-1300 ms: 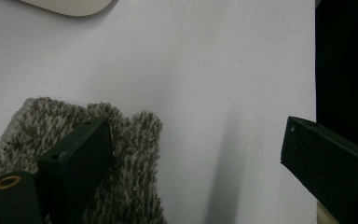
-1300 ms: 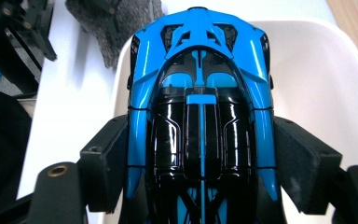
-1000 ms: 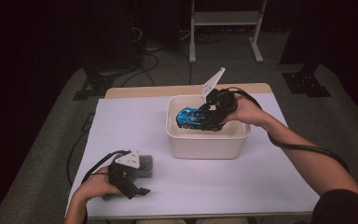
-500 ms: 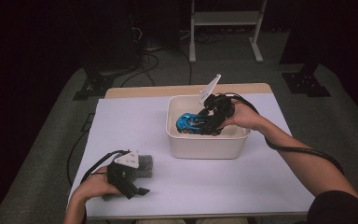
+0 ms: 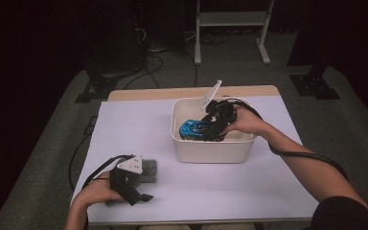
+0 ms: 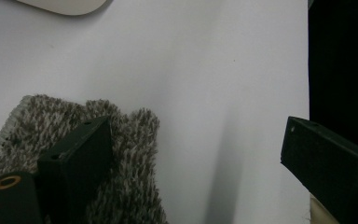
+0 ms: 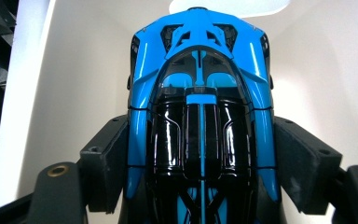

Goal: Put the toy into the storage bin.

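We've got the right gripper (image 5: 210, 128) pinching the blue car (image 7: 200, 116) by its sides, nose forward, down inside the white bin (image 5: 211, 155), probably so it lands flat. Left gripper (image 5: 136, 191) sits spread wide by the grey cloth (image 6: 121, 186), just parked.

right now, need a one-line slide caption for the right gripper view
Right gripper clamps a glossy blue and black toy car inside a white plastic bin.

Right tool (image 5: 206, 130) clamped, arm outstretched; left tool (image 5: 141, 197) jaws apart, low
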A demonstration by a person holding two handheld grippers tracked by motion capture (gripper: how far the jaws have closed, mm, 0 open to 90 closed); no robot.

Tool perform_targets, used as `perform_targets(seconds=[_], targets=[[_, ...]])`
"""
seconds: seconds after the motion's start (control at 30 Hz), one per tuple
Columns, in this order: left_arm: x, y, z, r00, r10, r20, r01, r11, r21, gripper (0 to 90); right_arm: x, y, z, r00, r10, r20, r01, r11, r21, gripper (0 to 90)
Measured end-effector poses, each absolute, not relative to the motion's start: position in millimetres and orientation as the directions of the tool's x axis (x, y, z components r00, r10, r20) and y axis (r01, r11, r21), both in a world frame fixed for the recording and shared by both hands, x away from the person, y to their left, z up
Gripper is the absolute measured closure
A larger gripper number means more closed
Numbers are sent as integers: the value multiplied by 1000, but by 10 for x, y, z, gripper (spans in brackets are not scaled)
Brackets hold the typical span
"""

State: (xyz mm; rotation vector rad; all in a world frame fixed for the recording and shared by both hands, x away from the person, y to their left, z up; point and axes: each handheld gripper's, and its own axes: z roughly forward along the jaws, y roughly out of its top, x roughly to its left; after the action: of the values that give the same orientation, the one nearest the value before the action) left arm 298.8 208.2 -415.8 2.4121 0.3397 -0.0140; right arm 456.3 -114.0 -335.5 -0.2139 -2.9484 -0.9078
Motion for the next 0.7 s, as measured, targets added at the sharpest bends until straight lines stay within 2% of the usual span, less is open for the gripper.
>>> perform_targets(seconds=[0.7], targets=[[2951, 2075, -4124, 969, 233, -89, 233, -723, 650, 83, 4558, -1008, -3473, -985, 128, 112, 167, 844, 510, 252]])
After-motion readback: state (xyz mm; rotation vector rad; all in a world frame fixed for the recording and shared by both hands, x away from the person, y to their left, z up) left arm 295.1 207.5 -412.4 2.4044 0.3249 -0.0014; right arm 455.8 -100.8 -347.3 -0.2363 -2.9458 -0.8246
